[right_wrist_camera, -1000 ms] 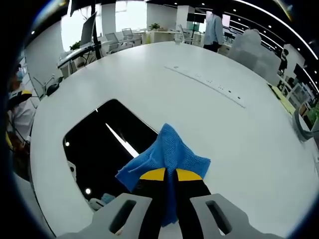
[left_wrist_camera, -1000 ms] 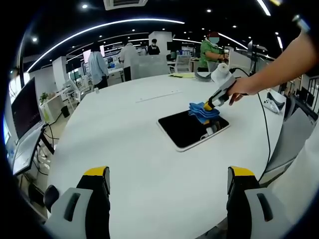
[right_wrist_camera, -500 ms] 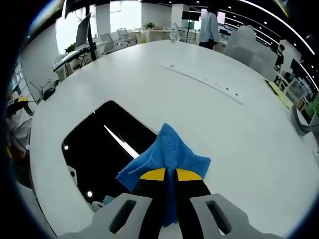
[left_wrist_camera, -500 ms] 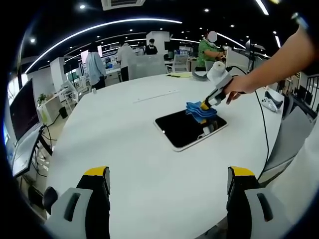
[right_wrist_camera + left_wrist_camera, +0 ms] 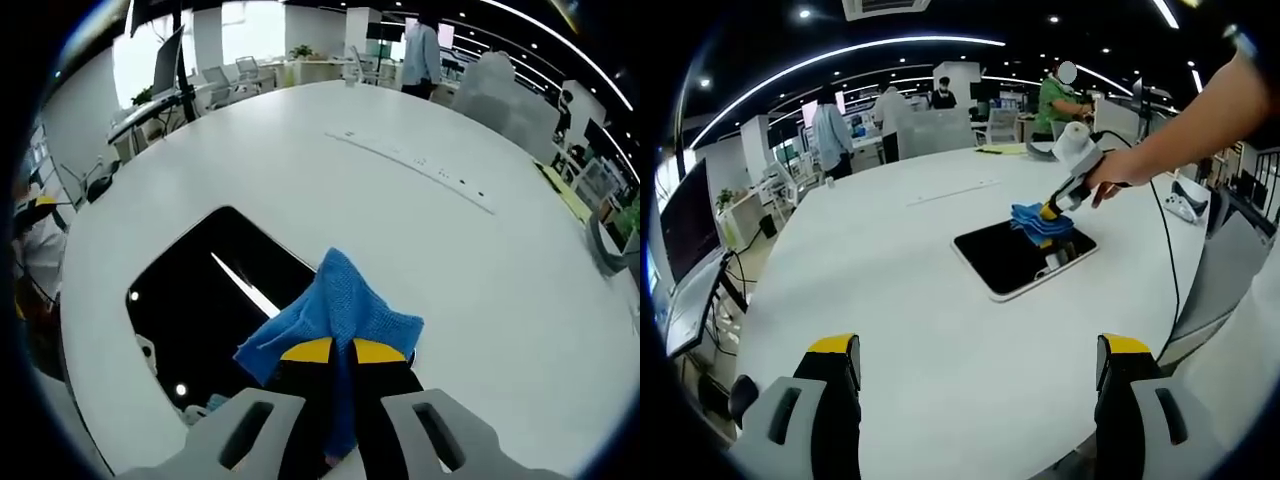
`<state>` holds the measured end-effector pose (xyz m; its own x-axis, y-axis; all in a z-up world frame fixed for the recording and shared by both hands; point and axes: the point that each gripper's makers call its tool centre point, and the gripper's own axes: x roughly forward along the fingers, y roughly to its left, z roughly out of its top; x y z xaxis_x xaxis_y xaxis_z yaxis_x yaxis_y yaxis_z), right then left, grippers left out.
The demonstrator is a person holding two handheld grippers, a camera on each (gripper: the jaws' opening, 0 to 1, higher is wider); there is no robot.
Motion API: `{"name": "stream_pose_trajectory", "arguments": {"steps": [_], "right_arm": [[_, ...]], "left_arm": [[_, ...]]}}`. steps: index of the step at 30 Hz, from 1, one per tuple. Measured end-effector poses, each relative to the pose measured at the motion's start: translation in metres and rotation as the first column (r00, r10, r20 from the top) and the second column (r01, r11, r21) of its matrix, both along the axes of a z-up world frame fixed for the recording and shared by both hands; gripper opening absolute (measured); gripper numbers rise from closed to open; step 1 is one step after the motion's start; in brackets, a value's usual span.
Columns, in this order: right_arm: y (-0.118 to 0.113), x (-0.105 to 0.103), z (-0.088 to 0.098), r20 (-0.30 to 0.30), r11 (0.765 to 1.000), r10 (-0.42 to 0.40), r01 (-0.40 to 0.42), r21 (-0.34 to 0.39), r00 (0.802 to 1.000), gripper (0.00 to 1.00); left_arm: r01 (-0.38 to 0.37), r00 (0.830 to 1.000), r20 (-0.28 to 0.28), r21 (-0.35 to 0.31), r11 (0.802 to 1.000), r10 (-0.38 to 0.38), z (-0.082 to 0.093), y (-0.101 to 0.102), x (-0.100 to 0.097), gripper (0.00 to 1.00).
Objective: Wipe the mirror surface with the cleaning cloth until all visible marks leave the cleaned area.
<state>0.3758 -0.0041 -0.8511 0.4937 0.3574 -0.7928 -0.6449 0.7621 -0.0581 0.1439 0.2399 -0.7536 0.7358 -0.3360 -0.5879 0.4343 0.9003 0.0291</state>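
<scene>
A dark rectangular mirror with a white frame lies flat on the white round table. In the right gripper view the mirror reflects ceiling lights. My right gripper is shut on a blue cleaning cloth, which rests on the mirror's far right edge. In the left gripper view that right gripper, held by a person's hand, presses the cloth at the mirror's far corner. My left gripper is open above the table's near part, well short of the mirror, holding nothing.
A thin strip lies on the table beyond the mirror. A black cable trails over the table's right edge. Several people stand among desks and chairs in the background. A monitor stands to the left.
The cloth and right gripper shifted only slightly on the mirror's far corner. My left gripper stayed open and still.
</scene>
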Motion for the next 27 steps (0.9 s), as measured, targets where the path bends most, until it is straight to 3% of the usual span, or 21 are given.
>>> {"name": "stream_pose_trajectory", "arguments": {"steps": [27], "right_arm": [[0.014,0.003,-0.002,-0.001,1.0,-0.002,0.002,0.001,1.0,0.01]], "left_arm": [[0.04,0.999,-0.018,-0.032,0.999,-0.041,-0.002,-0.003,-0.002,0.99]]}}
